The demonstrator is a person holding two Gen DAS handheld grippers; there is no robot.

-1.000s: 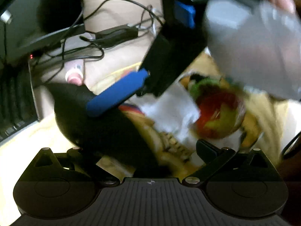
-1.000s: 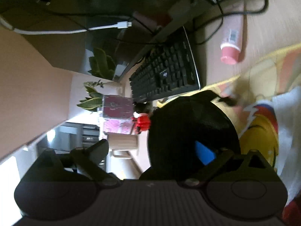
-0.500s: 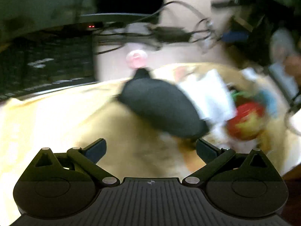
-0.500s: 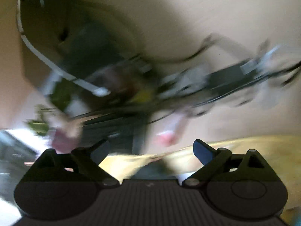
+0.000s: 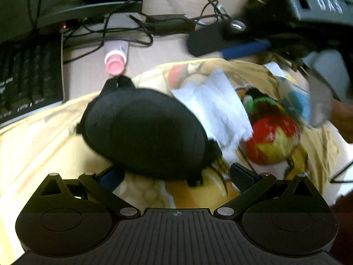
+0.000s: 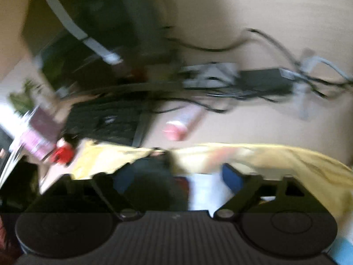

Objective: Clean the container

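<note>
While the left gripper [image 5: 175, 173] stands with its jaws spread wide and nothing between them, the black container [image 5: 145, 132], a dark mesh-covered oval case, lies just ahead of the fingertips, slightly to the left of their centre line. Its near edge overlaps the left fingertip in the picture; contact cannot be told.

Long axis: runs from far-left to near-right, oblique to the line between the jaws.

Support: a yellow printed cloth [image 5: 39, 137]. A white paper towel [image 5: 216, 112] lies against the container's far-right side, partly tucked behind it.

Right gripper [image 6: 174, 176]: jaws apart, holding nothing; its view is heavily blurred, and only a dark shape between its fingers, likely the same container, can be made out. In the left view it sits at the far right, well apart from the container.

Judgement: the left gripper is the nearer; closing on the case would call for a turn to cross its short width.

Beyond: pink-capped tube [image 5: 115, 58], keyboard [image 5: 28, 77].
</note>
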